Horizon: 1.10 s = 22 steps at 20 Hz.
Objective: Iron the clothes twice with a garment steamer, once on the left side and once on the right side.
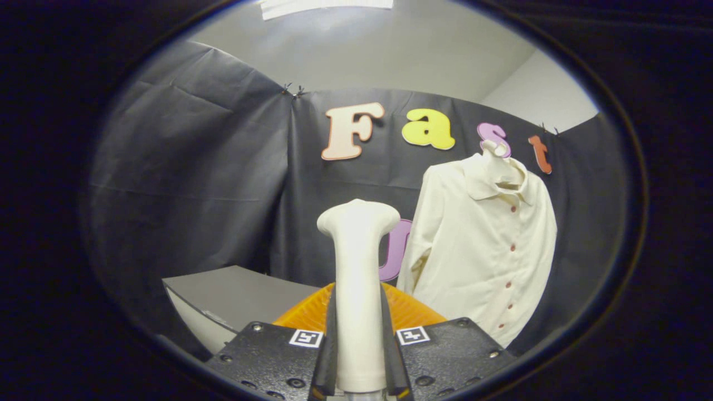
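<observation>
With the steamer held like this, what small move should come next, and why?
Probably carry the steamer forward and to the right toward the shirt. The gripper is shut on the steamer's handle, its head upright and apart from the hanging shirt, which lies beyond the fingers.

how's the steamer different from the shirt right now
The garment steamer stands upright between the fingers of the hand-held gripper, clamped on both sides; the shirt hangs free beyond them, off to one side. The steamer is smooth, narrow and rigid; the shirt is broad, draped cloth with buttons. Both are cream-white.
</observation>
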Available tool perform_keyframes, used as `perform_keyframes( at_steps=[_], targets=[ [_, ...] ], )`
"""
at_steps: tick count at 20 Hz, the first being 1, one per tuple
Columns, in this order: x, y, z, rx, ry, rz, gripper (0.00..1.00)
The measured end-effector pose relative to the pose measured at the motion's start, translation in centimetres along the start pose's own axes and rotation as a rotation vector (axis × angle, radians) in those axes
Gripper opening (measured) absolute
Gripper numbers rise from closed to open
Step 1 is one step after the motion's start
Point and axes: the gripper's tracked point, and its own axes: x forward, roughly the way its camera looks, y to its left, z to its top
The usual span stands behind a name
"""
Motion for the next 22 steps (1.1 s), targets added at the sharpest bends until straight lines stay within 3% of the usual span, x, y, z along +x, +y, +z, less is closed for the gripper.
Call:
perform_keyframes(
  at_steps=[6, 13, 22],
  targets=[
    [0.5, -5.9, 0.9, 0.017, -0.061, -0.058, 0.34],
    [2.6, -12.8, -1.6, 0.039, -0.072, -0.141, 0.34],
    [6.3, -17.2, -6.1, 0.11, -0.062, -0.171, 0.34]
  ],
)
